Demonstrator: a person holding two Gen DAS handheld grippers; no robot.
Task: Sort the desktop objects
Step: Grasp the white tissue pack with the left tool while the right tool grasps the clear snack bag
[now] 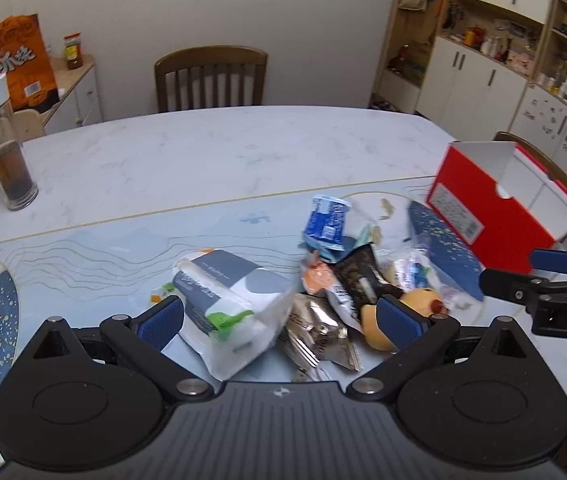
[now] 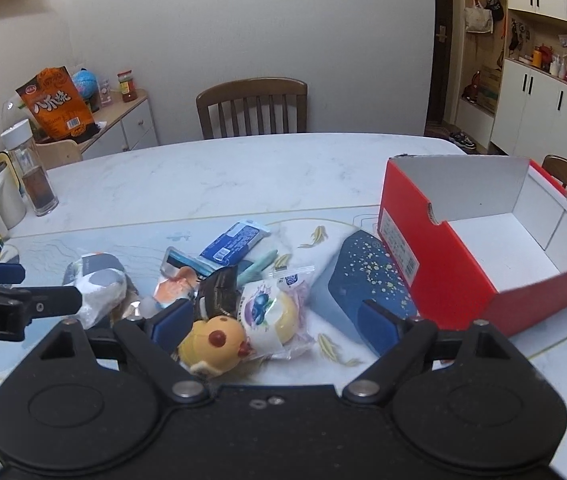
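Snack packets (image 2: 231, 280) and a yellow toy (image 2: 213, 340) lie heaped left of the red box (image 2: 443, 264); left gripper (image 1: 279, 320) and right gripper (image 2: 279, 320) hover above the heap, jaws spread, gripping nothing.

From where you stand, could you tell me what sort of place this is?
Most likely a home dining room: a marble-look dining table with wooden chairs around it, and white storage cabinets holding household clutter.

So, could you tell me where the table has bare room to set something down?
The marble tabletop is bare between the chair and the snack pile. The red box is empty inside. It is crowded around the pile and by the bottle.
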